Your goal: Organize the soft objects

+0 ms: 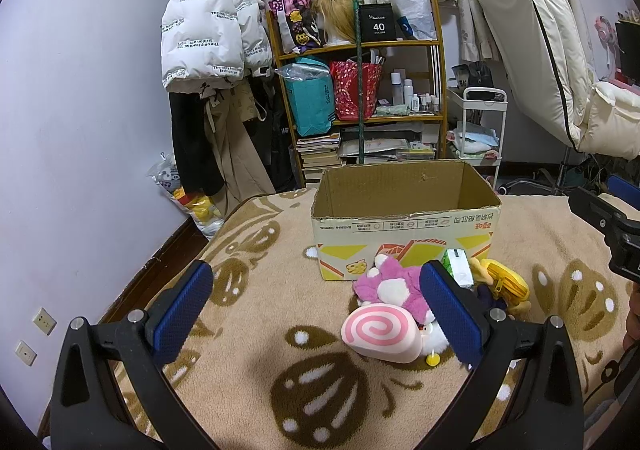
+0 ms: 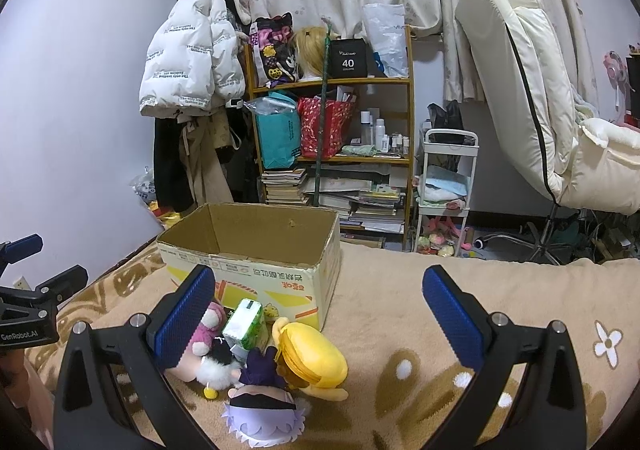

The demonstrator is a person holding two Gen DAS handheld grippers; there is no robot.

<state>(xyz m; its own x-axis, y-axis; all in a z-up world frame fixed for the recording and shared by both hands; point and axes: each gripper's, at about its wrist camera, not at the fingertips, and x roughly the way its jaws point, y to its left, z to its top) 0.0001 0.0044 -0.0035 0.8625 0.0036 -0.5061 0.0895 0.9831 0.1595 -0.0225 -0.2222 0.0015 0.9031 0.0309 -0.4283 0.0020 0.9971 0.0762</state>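
An open cardboard box (image 1: pixel 404 226) stands empty on the beige blanket; it also shows in the right wrist view (image 2: pixel 256 270). In front of it lies a heap of soft toys: a pink swirl cushion (image 1: pixel 382 334), a pink and white plush (image 1: pixel 394 286), a green and white pack (image 1: pixel 458 268), a yellow plush (image 1: pixel 506 282). The right wrist view shows the yellow plush (image 2: pixel 312 358), the green pack (image 2: pixel 244 324) and a purple-haired doll (image 2: pixel 264 410). My left gripper (image 1: pixel 316 314) is open and empty, left of the heap. My right gripper (image 2: pixel 320 318) is open and empty above the heap.
The blanket (image 1: pixel 280 330) covers a bed whose left edge drops to the floor by the wall. Behind the box stand a cluttered wooden shelf (image 1: pixel 360 90), hanging coats (image 1: pixel 208 50), a white trolley (image 1: pixel 480 130) and a cream chair (image 1: pixel 560 70).
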